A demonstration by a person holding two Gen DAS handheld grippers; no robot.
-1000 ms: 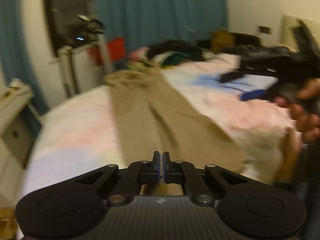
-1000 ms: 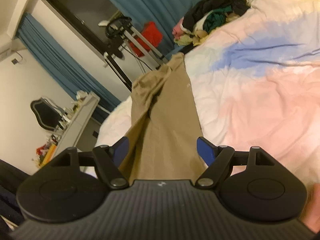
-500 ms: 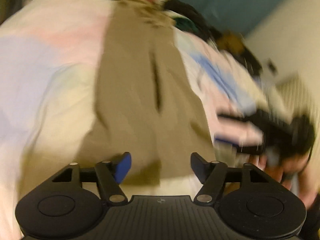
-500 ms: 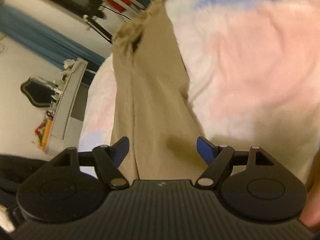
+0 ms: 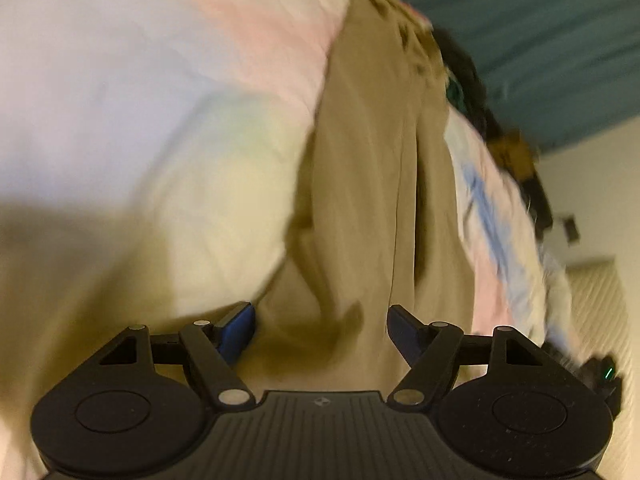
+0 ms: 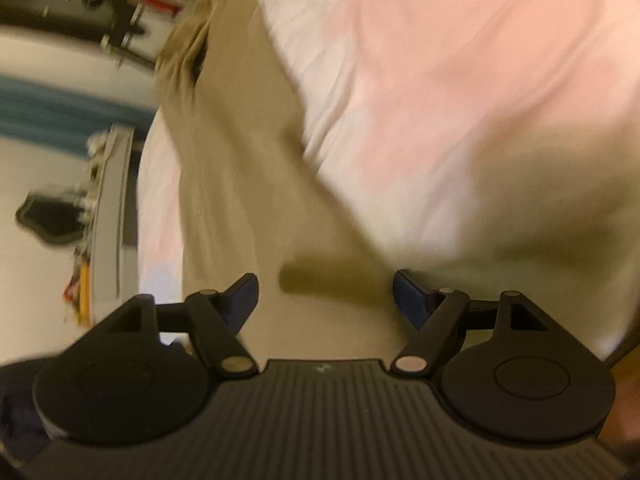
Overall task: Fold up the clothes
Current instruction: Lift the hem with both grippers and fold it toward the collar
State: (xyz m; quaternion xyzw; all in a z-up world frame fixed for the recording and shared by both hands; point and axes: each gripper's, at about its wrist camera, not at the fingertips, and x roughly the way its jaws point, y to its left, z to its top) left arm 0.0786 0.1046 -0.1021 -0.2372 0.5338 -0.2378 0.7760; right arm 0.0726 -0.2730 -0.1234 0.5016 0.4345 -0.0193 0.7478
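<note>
Tan trousers (image 5: 368, 200) lie stretched lengthwise on the pastel bedcover (image 5: 160, 100), legs toward me and waistband at the far end. My left gripper (image 5: 320, 314) hovers low over the near end of the legs. Its jaws are opening, the blue pads wide apart, with cloth below them but nothing pinched. In the right wrist view the same trousers (image 6: 240, 160) run up and to the left. My right gripper (image 6: 324, 282) stands open just above their near end, close to the trousers' right edge, holding nothing. Both views are blurred by motion.
A pile of dark and green clothes (image 5: 464, 76) sits at the far end of the bed, before a teal curtain (image 5: 540, 40). A grey dresser (image 6: 108, 208) and a black stand (image 6: 120, 12) are to the left of the bed. Pink bedcover (image 6: 460, 80) spreads to the right.
My left gripper went from shut to open, rolled, and dropped toward the near end of the trousers. The right gripper sank closer to the cloth and stayed open.
</note>
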